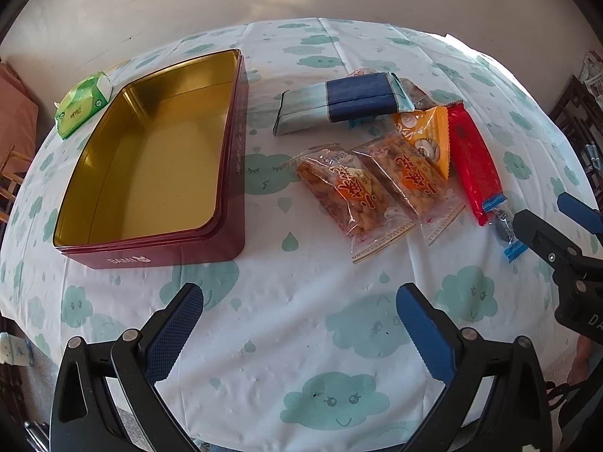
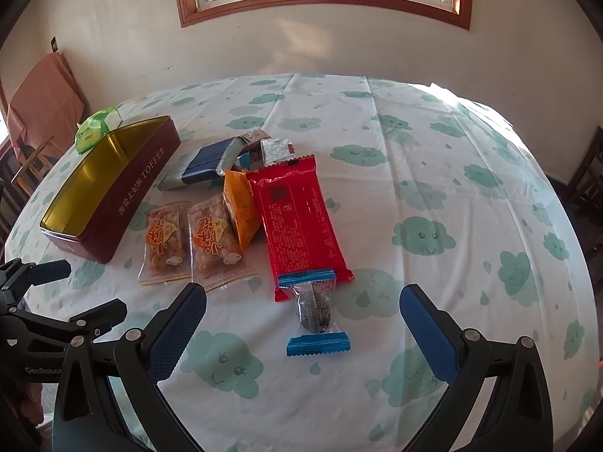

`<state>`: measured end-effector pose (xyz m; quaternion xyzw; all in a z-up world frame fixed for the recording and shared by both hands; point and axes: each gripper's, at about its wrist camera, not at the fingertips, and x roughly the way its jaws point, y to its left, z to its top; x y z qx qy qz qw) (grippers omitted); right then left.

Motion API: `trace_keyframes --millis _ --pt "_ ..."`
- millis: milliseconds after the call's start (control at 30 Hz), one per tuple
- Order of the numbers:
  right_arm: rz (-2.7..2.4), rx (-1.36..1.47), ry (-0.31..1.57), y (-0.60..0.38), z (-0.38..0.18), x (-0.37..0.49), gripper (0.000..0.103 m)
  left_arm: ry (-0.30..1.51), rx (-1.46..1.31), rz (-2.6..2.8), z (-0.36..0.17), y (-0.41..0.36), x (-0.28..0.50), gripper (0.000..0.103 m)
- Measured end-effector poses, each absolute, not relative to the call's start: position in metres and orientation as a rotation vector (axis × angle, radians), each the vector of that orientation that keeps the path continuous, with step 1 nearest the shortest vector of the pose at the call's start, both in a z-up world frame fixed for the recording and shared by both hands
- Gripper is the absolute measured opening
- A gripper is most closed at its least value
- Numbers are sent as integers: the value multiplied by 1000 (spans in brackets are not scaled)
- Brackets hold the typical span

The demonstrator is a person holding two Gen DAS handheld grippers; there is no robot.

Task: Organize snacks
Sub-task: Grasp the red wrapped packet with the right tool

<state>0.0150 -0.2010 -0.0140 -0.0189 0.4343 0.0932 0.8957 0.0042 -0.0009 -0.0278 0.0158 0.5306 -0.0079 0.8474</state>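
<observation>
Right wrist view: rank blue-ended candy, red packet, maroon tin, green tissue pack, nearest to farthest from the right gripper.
1. blue-ended candy: dead ahead of the right gripper, between its open fingers.
2. red packet: just behind the candy, centre.
3. maroon tin: far left, open.
4. green tissue pack: behind the tin's far end.

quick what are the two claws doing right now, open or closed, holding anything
Left claw: open, holding nothing, above the tablecloth.
Right claw: open, holding nothing, with the small blue-ended candy lying between its fingers.
</observation>
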Motion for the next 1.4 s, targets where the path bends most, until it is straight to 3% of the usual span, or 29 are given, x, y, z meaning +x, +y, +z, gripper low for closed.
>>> trace_keyframes --millis 367,533,767,933,1100,1400 --pt "231 -68 905 -199 -21 42 85 1115 16 -23 -27 -2 7 97" --pt "261 -81 929 -195 -31 62 73 1120 9 -24 -27 -4 11 94" --pt "287 -73 946 -193 -42 79 71 1126 4 -46 -24 -12 20 89" --pt "318 -61 956 -193 -47 86 55 1129 10 -75 -23 -21 25 89" --pt "342 -37 957 -196 -48 89 47 1151 -10 -93 -24 -26 32 85" --pt "246 7 966 -228 -50 89 45 1194 -81 -125 -21 -34 52 76"
